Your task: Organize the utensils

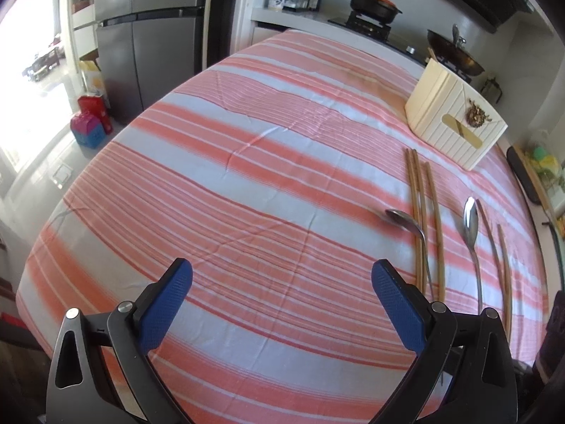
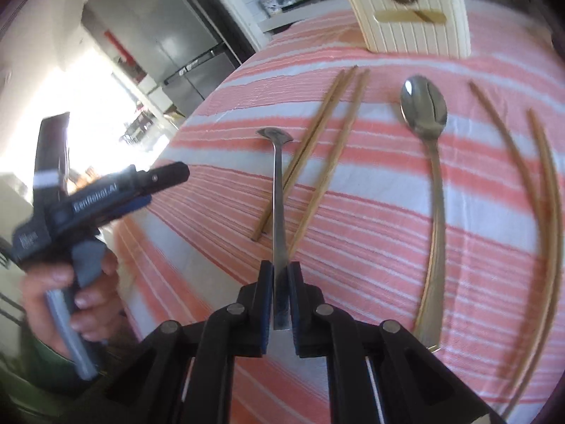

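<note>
My right gripper is shut on the handle of a metal spoon, holding it edge-on above the striped cloth; that spoon shows in the left wrist view too. A second spoon lies flat to its right. Three wooden chopsticks lie side by side under the held spoon. Two more chopsticks lie at the far right. A cream ribbed utensil holder stands behind them. My left gripper is open and empty over bare cloth; it also shows in the right wrist view, hand-held at the left.
The table has a pink and white striped cloth. A refrigerator stands beyond its far left edge. A stove with a black pot and a wok is behind the table. Small colourful boxes sit on the floor at left.
</note>
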Available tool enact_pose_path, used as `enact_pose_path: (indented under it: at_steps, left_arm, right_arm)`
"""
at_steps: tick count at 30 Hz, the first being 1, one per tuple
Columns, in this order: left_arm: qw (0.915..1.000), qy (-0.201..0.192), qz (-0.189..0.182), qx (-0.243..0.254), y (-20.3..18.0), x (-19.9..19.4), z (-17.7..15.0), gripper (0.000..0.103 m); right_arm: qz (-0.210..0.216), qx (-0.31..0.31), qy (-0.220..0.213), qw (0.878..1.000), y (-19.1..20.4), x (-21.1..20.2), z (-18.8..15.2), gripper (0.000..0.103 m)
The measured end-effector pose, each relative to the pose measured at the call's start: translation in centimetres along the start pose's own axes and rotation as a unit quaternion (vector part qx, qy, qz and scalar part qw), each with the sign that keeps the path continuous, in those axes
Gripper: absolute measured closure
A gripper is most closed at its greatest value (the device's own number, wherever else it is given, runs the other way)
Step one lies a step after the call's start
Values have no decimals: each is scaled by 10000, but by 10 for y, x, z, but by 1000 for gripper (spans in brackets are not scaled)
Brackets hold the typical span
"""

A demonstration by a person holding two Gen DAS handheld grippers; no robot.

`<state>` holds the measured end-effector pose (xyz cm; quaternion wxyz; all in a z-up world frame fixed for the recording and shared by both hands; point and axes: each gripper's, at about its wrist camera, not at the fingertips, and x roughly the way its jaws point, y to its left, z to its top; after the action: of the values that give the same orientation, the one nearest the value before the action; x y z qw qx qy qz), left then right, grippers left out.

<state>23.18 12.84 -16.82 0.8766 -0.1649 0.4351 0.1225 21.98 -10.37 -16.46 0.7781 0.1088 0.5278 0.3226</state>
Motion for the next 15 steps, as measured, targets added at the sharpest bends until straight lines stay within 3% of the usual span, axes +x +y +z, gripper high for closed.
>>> enact_pose_path:
  at_steps: [3, 7, 10, 12, 15]
  left_arm:
    - [10000, -15, 26, -26, 4, 0, 0, 2]
    - [10000, -10, 29, 45, 3, -1, -3, 2]
    - [9998, -45, 70, 200, -2, -2, -6, 2]
    - [9996, -63, 44, 280, -7, -4, -7, 2]
    - [9991, -92, -107, 404, -19, -8, -6, 2]
  right_arm:
    - [843, 809, 153, 9930, -13, 8, -2, 94]
    - [1381, 2116, 168, 9674, -46, 15, -13, 98]
    - [1317, 2413, 105, 9614, -53, 10, -17, 98]
    - [1130, 2299, 56, 9666, -47, 4, -15, 91]
    - [676, 1772, -178, 9817, -31, -13, -9, 90]
